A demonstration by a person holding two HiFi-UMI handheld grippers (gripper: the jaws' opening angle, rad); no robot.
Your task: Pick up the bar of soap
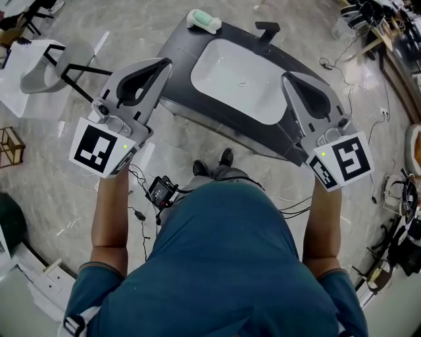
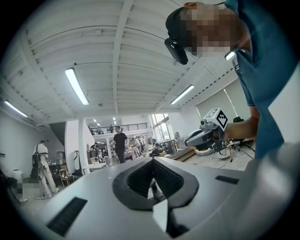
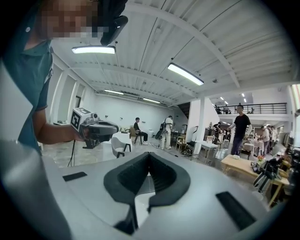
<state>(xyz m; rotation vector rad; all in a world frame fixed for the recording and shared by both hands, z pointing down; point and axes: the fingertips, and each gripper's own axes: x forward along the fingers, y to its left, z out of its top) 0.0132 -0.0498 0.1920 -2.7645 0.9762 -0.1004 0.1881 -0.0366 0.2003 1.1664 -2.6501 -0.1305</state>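
The pale green bar of soap (image 1: 204, 20) lies on a white dish at the far left corner of the dark grey sink unit (image 1: 172, 46), beside the white basin (image 1: 240, 79). My left gripper (image 1: 167, 63) is held level over the unit's left end, short of the soap, its jaws shut with nothing between them. My right gripper (image 1: 286, 77) hovers over the basin's right edge, also shut and empty. Neither gripper view shows the soap. The left gripper view shows shut tips (image 2: 152, 159) and the right gripper (image 2: 206, 136) beyond. The right gripper view shows shut tips (image 3: 149, 154) and the left gripper (image 3: 93, 127).
A black tap (image 1: 266, 29) stands at the basin's far edge. A white chair (image 1: 39, 66) sits on the floor at left, with a wire frame (image 1: 10, 146) below it. Cables (image 1: 148, 197) trail near my feet. People (image 3: 241, 126) and tables stand farther off in the hall.
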